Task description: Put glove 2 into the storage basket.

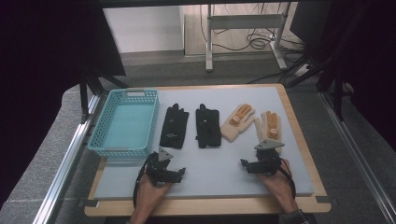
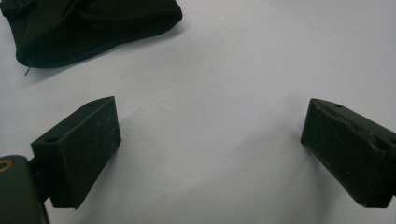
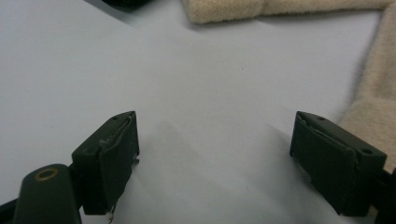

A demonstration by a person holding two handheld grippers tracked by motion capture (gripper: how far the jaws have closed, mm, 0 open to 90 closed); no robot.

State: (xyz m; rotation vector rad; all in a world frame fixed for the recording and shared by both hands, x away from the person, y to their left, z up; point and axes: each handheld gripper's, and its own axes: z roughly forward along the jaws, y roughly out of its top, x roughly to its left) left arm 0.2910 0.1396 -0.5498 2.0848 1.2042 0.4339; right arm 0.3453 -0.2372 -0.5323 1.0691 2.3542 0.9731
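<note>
Four gloves mid-frame: two black gloves (image 1: 173, 127), two beige gloves (image 1: 238, 121); blue basket (image 1: 105, 126) left. Left gripper (image 1: 180, 173) and right gripper (image 1: 243, 164) below, jaws apart, empty. Best to pinch each cuff squarely.

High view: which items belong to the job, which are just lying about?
Job: black gloves, beige gloves, basket, left gripper, right gripper, both open and empty.
Lying about: metal stand, floor cables.

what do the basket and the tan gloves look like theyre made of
Basket: seemingly moulded plastic, light blue, with perforated lattice walls and a smooth floor.
Tan gloves: soft fleece or knit fabric, matte; the right gripper view shows a fuzzy nap along the cuff edge. The exact fibre cannot be told.
</note>
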